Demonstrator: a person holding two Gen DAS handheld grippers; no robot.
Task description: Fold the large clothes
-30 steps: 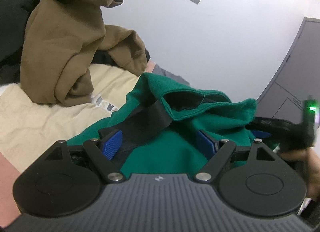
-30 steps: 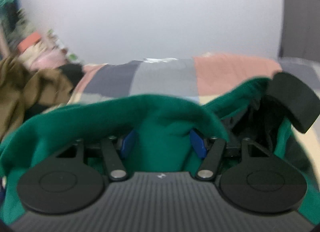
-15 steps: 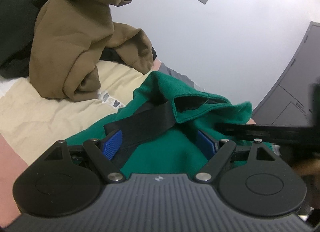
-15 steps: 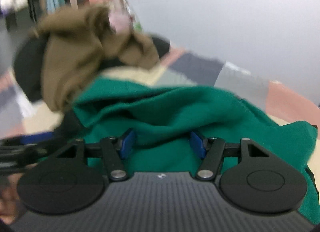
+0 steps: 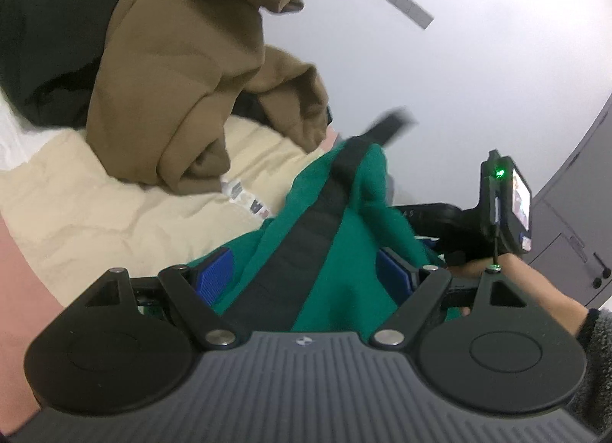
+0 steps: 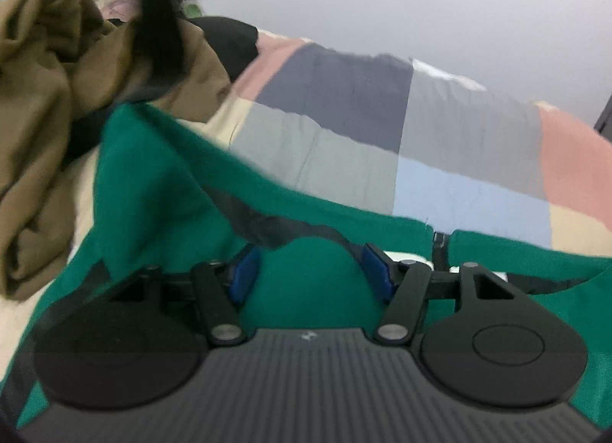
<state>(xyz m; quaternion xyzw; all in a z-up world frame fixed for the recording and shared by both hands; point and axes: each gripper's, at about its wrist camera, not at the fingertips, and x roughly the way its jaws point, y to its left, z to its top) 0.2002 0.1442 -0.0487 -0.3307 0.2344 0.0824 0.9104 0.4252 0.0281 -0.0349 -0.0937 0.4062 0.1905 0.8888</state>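
A green garment (image 5: 359,190) with a black stripe (image 5: 306,236) lies bunched on the bed. My left gripper (image 5: 304,274) has a thick fold of it filling the gap between the blue pads (image 5: 214,278). The right gripper's body with a green light (image 5: 505,206) and the hand holding it (image 5: 535,282) sit just right of that fold. In the right wrist view the green garment (image 6: 172,175) bulges between the pads of my right gripper (image 6: 310,274), whose jaws are closing on it. The black stripe (image 6: 275,228) runs just ahead of the pads.
A brown hoodie (image 5: 172,79) is piled on a black garment (image 5: 46,22) at the left, on the patchwork quilt (image 6: 420,137). A white wall stands behind, and a grey cabinet (image 5: 573,206) is at the right.
The right gripper swung sideways with the green cloth still in it, and its view turned from the brown pile to the quilt. In the left view the green fold and stripe now stand steeper.
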